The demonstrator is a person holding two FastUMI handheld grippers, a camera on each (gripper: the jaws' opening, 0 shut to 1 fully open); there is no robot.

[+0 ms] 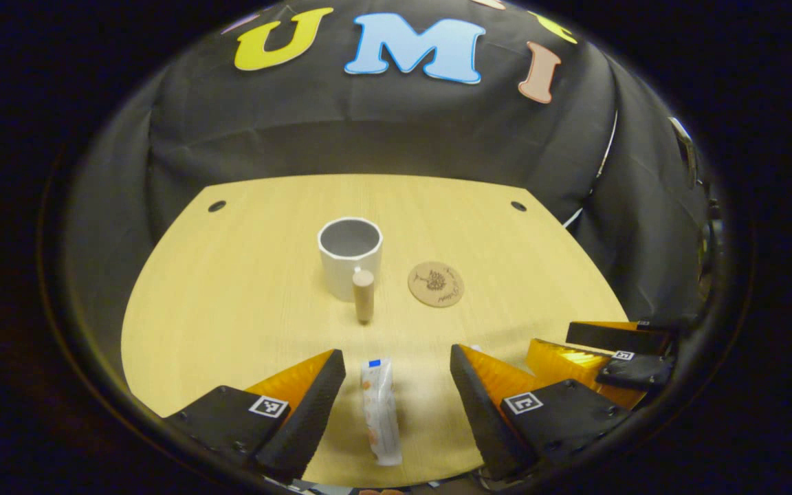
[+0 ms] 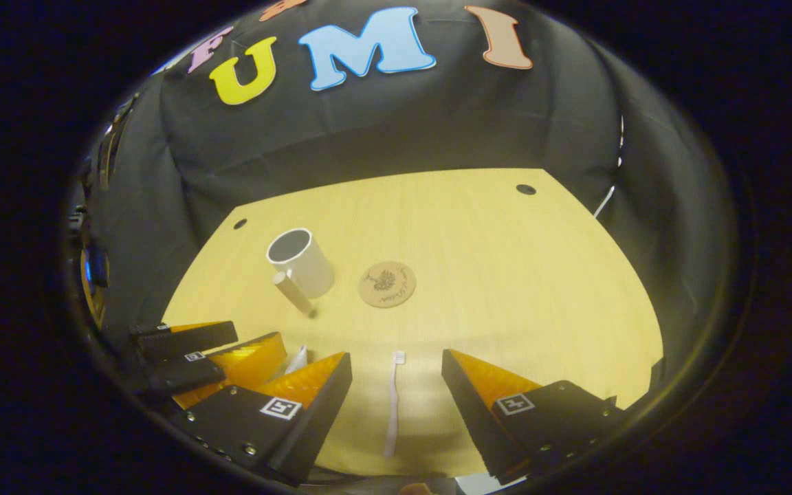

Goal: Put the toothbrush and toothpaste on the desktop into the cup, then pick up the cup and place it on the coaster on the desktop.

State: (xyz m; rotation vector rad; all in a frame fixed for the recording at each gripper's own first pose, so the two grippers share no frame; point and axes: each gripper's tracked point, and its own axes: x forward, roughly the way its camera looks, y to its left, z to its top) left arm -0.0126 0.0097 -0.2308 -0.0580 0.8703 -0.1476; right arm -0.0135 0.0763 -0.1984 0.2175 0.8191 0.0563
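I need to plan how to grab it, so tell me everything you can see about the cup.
The cup is a white mug, ceramic by its look, with a grey-looking inside and nothing in it. It stands upright on the wooden desk, mouth up, left of the round coaster and apart from it. A tan, wood-like cylindrical handle juts from its near side, toward the grippers. Nothing grips it; the toothpaste and toothbrush lie nearer, apart from it.
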